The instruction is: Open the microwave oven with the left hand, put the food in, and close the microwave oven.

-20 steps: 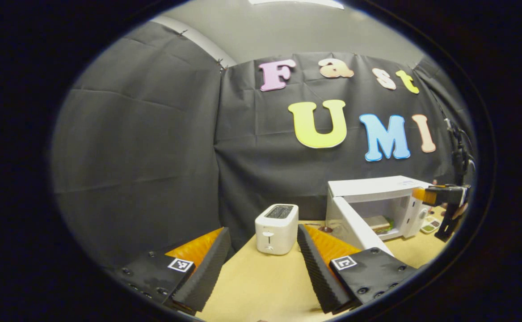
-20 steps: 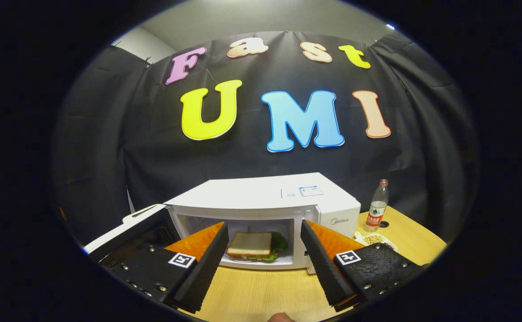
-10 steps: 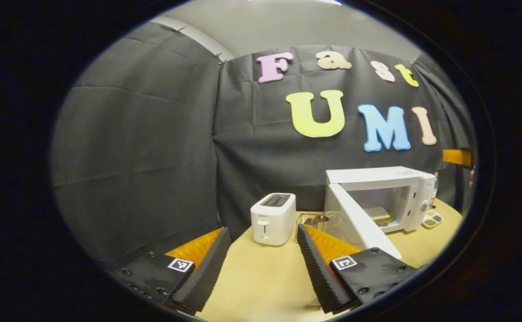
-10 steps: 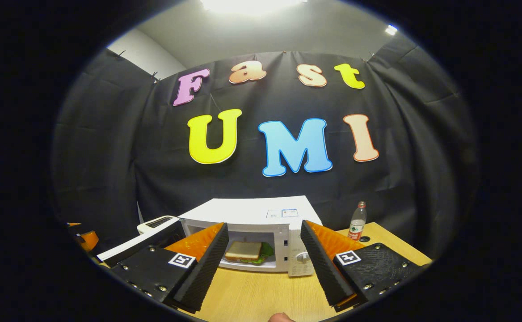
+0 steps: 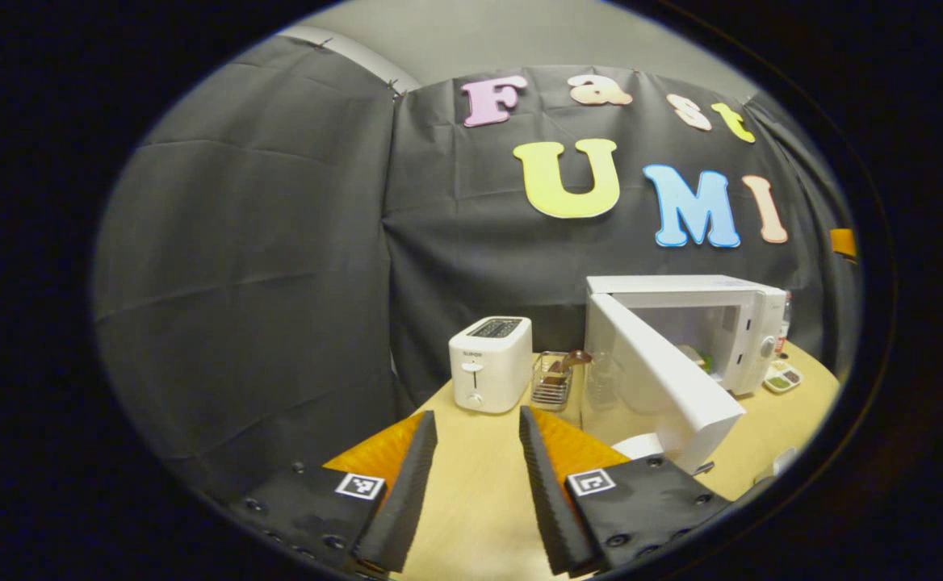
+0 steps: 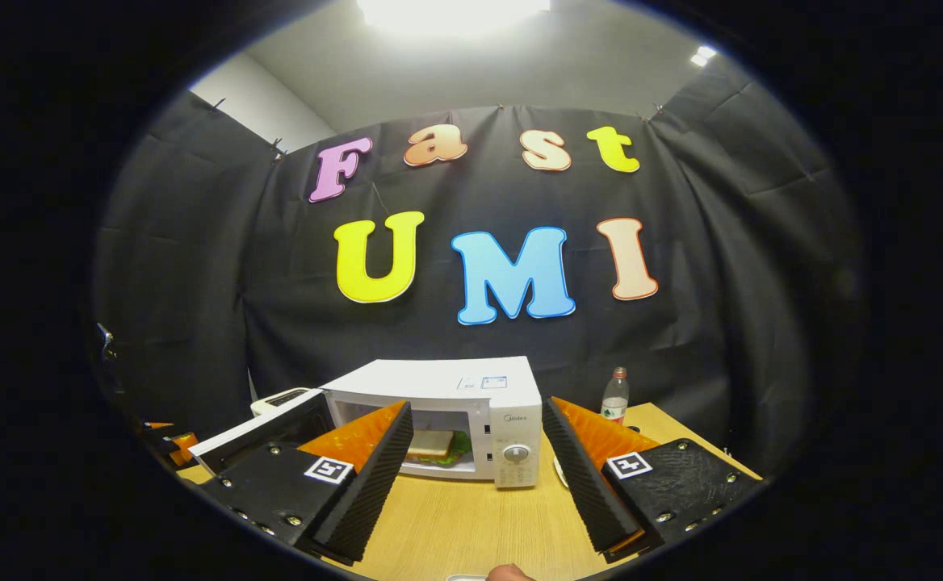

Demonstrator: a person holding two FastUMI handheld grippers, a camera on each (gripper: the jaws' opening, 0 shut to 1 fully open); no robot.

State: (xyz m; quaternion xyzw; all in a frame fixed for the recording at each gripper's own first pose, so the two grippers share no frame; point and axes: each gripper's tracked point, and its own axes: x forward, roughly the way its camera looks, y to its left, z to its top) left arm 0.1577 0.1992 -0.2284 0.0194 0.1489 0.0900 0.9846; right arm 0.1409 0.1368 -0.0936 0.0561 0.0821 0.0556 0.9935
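Pulling your right gripper [image 6: 475, 476] back, spread and empty, leaves the sandwich [image 6: 431, 444] inside the microwave [image 6: 471, 403]; your left gripper [image 5: 471, 476], half-open, faces the door [image 5: 665, 379] left to close.

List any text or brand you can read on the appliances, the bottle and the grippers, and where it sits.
No text is legible.
Microwave front brand mark: too small to read.
Sticker on microwave top: blurred.
Toaster front word: too small.
Bottle label: too small.
Square tags on left gripper and right gripper: patterns, no words.
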